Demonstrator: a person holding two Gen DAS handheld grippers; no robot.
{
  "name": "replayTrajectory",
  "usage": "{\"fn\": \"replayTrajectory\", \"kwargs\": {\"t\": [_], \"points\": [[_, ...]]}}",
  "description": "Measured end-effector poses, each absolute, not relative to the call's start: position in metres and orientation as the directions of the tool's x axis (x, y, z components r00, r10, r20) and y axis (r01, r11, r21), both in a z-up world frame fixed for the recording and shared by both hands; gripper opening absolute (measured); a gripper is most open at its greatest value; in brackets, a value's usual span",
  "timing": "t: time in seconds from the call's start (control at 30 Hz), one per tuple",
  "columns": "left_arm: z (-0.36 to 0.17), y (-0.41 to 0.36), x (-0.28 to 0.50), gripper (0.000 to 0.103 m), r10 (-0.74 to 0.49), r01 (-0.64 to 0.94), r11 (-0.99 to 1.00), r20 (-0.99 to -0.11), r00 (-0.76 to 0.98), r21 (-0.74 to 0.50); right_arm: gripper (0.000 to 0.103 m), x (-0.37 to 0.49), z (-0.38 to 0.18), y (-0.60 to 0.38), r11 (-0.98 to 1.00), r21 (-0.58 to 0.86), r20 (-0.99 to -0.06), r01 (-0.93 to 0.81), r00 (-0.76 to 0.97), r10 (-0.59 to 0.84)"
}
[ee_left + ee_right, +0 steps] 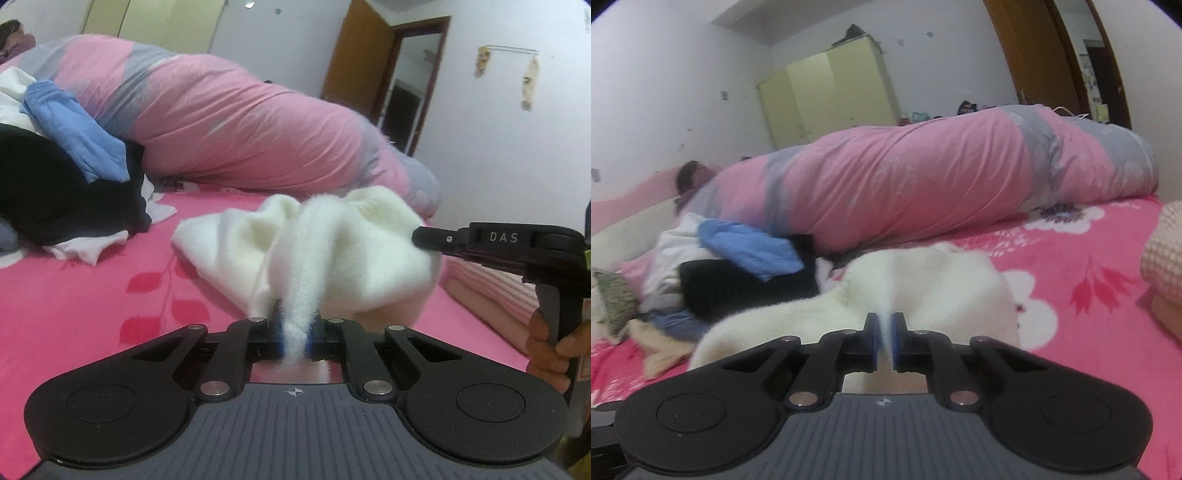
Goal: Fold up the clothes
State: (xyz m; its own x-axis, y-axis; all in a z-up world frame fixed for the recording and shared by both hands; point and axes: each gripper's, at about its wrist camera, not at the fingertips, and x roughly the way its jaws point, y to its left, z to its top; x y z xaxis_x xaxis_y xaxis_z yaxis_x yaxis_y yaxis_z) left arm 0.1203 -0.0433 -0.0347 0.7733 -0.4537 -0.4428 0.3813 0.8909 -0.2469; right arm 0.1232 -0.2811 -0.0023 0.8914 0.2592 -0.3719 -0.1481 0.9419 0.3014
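Observation:
A fluffy white garment lies bunched on the pink flowered bed sheet. My left gripper is shut on a pinched fold of it, near the bed surface. My right gripper is shut on another edge of the same white garment. In the left wrist view the right gripper comes in from the right, its tip at the garment's right side.
A pile of black, blue and white clothes lies to the left, also in the right wrist view. A long pink and grey rolled quilt lies behind. Folded pink fabric sits at the right. A door stands beyond.

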Motion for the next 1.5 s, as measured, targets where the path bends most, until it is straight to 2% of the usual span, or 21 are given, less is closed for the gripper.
{"fn": "replayTrajectory", "kwargs": {"t": [0.37,0.43,0.47,0.57,0.63,0.73,0.8,0.83,0.87,1.0,1.07,1.1,1.2,1.23,1.27,1.3,1.33,1.37,1.4,1.5], "points": [[-0.068,0.012,0.033,0.008,-0.497,0.399,0.868,-0.5,0.709,-0.297,0.007,-0.01,-0.035,-0.256,0.899,0.371,-0.426,-0.235,0.817,0.389],[-0.071,0.018,0.026,0.008,-0.506,0.407,0.862,-0.502,0.701,-0.301,0.0,-0.026,-0.044,-0.251,0.876,0.401,-0.426,-0.268,0.792,0.437],[-0.072,0.021,0.024,0.009,-0.519,0.417,0.855,-0.504,0.691,-0.308,0.0,-0.033,-0.047,-0.248,0.873,0.405,-0.424,-0.272,0.79,0.443],[-0.072,0.027,0.021,0.012,-0.53,0.426,0.848,-0.511,0.677,-0.315,0.0,-0.048,-0.052,-0.238,0.912,0.319,-0.472,-0.258,0.791,0.389],[-0.068,0.032,0.017,0.024,-0.535,0.433,0.845,-0.499,0.682,-0.315,0.001,-0.051,-0.047,-0.244,0.923,0.306,-0.484,-0.232,0.798,0.36],[-0.063,0.04,0.011,0.036,-0.557,0.448,0.83,-0.462,0.69,-0.333,0.004,-0.047,-0.028,-0.255,0.929,0.31,-0.453,-0.202,0.828,0.331],[-0.061,0.044,0.011,0.041,-0.574,0.448,0.817,-0.44,0.691,-0.363,0.024,-0.039,-0.019,-0.258,0.934,0.302,-0.424,-0.19,0.851,0.31],[-0.062,0.046,0.013,0.045,-0.577,0.439,0.813,-0.435,0.691,-0.381,0.05,-0.031,-0.016,-0.256,0.938,0.294,-0.413,-0.181,0.861,0.296],[-0.063,0.047,0.013,0.048,-0.576,0.426,0.813,-0.438,0.69,-0.397,0.069,-0.024,-0.012,-0.254,0.942,0.286,-0.402,-0.173,0.871,0.282],[-0.066,0.048,0.017,0.05,-0.577,0.402,0.808,-0.437,0.69,-0.431,0.082,0.014,-0.004,-0.233,0.958,0.226,-0.396,-0.178,0.881,0.258],[-0.067,0.049,0.017,0.051,-0.586,0.408,0.801,-0.431,0.687,-0.439,0.098,0.04,-0.005,-0.213,0.973,0.161,-0.413,-0.164,0.884,0.217],[-0.068,0.049,0.016,0.053,-0.592,0.413,0.797,-0.428,0.683,-0.441,0.099,0.055,-0.008,-0.204,0.979,0.134,-0.426,-0.153,0.883,0.196],[-0.071,0.05,0.011,0.057,-0.616,0.439,0.781,-0.43,0.66,-0.445,0.098,0.095,-0.024,-0.189,0.991,0.067,-0.502,-0.12,0.854,0.137],[-0.072,0.05,0.009,0.057,-0.622,0.447,0.777,-0.433,0.653,-0.443,0.089,0.11,-0.034,-0.187,0.992,0.049,-0.547,-0.116,0.828,0.124],[-0.072,0.051,0.007,0.058,-0.626,0.454,0.775,-0.435,0.647,-0.44,0.065,0.117,-0.043,-0.188,0.992,0.051,-0.577,-0.114,0.808,0.122],[-0.073,0.052,0.005,0.059,-0.629,0.46,0.774,-0.437,0.643,-0.436,0.056,0.115,-0.047,-0.195,0.99,0.095,-0.582,-0.106,0.801,0.142],[-0.073,0.053,0.003,0.06,-0.631,0.465,0.772,-0.438,0.64,-0.433,0.035,0.113,-0.051,-0.202,0.985,0.139,-0.587,-0.098,0.794,0.162],[-0.073,0.054,0.001,0.06,-0.633,0.469,0.771,-0.439,0.638,-0.43,0.022,0.11,-0.055,-0.208,0.979,0.182,-0.59,-0.088,0.787,0.181],[-0.074,0.055,-0.001,0.061,-0.634,0.473,0.771,-0.44,0.636,-0.427,0.016,0.099,-0.052,-0.216,0.981,0.183,-0.567,-0.062,0.809,0.156],[-0.075,0.053,0.0,0.063,-0.635,0.477,0.771,-0.455,0.624,-0.421,0.014,0.066,-0.04,-0.242,0.977,0.212,-0.496,0.016,0.863,0.094]]}}
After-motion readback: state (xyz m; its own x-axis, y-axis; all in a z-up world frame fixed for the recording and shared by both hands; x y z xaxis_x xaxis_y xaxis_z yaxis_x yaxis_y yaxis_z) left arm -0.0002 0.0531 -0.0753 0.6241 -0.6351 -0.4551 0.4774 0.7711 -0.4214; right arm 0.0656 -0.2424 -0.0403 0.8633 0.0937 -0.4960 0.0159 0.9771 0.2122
